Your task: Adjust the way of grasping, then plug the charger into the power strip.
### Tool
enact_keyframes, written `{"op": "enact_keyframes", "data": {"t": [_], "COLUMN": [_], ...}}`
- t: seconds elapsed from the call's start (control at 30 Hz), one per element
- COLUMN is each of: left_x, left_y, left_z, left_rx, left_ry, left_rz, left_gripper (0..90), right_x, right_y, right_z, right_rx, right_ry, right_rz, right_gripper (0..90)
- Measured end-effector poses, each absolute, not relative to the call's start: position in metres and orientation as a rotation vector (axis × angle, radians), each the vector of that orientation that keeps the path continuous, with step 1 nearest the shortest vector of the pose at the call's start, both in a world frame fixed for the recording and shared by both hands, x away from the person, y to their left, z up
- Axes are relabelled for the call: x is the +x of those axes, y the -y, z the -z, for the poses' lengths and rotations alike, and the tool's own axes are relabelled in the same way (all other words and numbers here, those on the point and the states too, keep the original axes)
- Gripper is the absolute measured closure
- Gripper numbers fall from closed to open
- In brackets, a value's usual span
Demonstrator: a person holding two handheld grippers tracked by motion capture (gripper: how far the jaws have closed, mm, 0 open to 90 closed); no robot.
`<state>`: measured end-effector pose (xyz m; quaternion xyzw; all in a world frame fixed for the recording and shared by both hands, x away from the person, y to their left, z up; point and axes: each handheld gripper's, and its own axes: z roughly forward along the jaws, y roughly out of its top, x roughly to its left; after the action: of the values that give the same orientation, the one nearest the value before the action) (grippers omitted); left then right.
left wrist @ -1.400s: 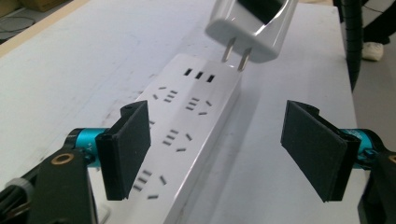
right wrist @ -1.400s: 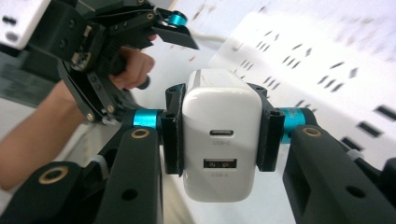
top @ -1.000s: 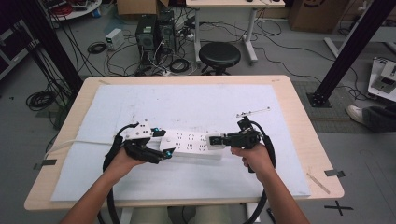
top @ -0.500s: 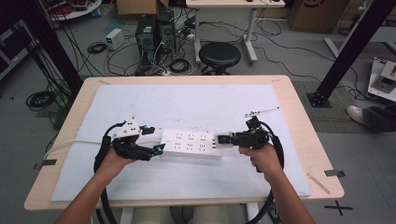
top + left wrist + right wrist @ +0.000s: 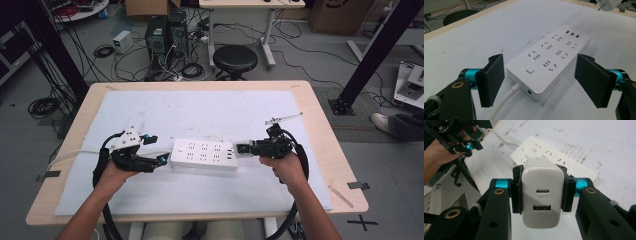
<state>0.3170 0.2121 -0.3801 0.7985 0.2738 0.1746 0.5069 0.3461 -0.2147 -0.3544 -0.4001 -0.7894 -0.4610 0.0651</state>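
while the white power strip lies flat near the middle of the white sheet on the table, i see it sits between my two claws. its top has rows of plug holes, a small square button by one end and three little slots by the other end. its white cord comes out of the end next to my left gripper. that claw is wide apart and holds nothing; in the left gripper view its two black pads stand on each side of the strip's cord end, and i cannot tell if they touch it. my right gripper is squeezed tight on a white charger block, one pad on each side. the block shows two ports on the face turned to the right gripper's camera. from above, the block is just beside the strip's other end; i cannot tell if they touch. my hands hold both tools from the near edge. on the floor past the table i see a black round stool and many tangled cables.
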Motion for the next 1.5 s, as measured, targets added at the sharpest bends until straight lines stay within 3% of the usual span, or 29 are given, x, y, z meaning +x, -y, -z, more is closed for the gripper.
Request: {"op": "enact_keyframes", "data": {"t": [0.73, 1.5], "left_x": [0.316, 0.317], "left_y": [-0.225, -0.25], "left_z": [0.385, 0.398], "left_rx": [1.895, 1.874], "left_ry": [-0.699, -0.762], "left_rz": [-0.433, -0.444], "left_gripper": [24.2, 24.2], "right_x": [0.349, 0.372], "right_y": [0.219, 0.195], "right_z": [0.345, 0.328], "right_rx": [-1.205, -1.091], "right_ry": [2.447, 2.655], "right_rz": [1.393, 1.248], "right_gripper": [63.1, 63.1]}}
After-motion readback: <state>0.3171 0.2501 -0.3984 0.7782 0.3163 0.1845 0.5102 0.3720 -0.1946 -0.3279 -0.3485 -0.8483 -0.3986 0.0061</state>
